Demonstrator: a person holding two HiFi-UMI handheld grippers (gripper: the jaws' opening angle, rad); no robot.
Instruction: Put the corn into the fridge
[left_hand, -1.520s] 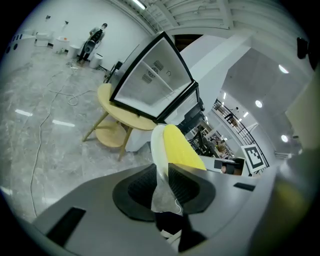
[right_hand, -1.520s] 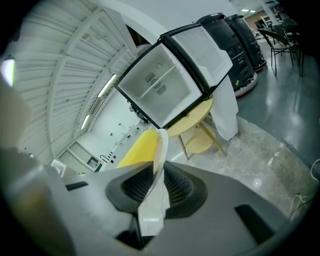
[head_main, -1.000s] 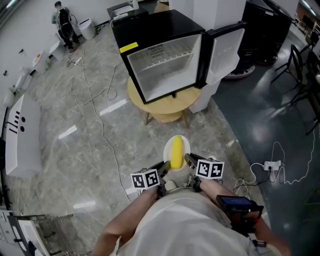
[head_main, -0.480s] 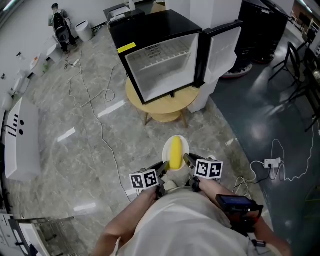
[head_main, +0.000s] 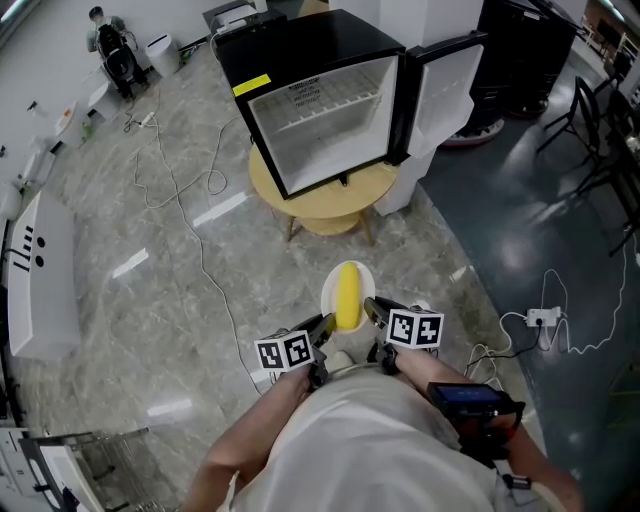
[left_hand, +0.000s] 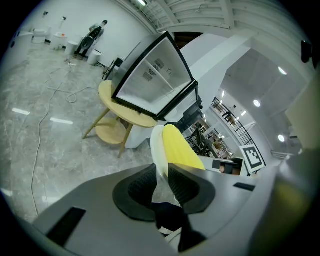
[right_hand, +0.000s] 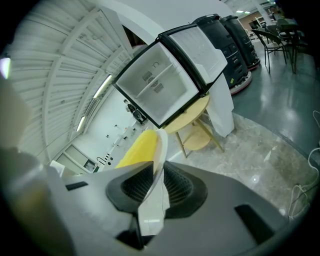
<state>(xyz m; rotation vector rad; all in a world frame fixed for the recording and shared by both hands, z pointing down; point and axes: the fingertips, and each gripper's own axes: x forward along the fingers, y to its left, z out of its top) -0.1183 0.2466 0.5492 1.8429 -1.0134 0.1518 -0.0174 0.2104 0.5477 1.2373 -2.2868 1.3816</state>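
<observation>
Head view shows the left gripper (head_main: 322, 328) and right gripper (head_main: 370, 307) each pinching a side of the white plate (head_main: 366, 278), with the corn (head_main: 348, 293) lying loose on top, well apart from the open fridge (head_main: 320, 100), so a tilt could roll it off.

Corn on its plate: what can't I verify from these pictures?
1. The corn: kernel detail too small in the head view; in both gripper views the plate rim and jaws cover part of it.
2. Yellow sticker on the fridge: print too small, head view.
3. Distant person: too small, head view's top-left edge.
</observation>
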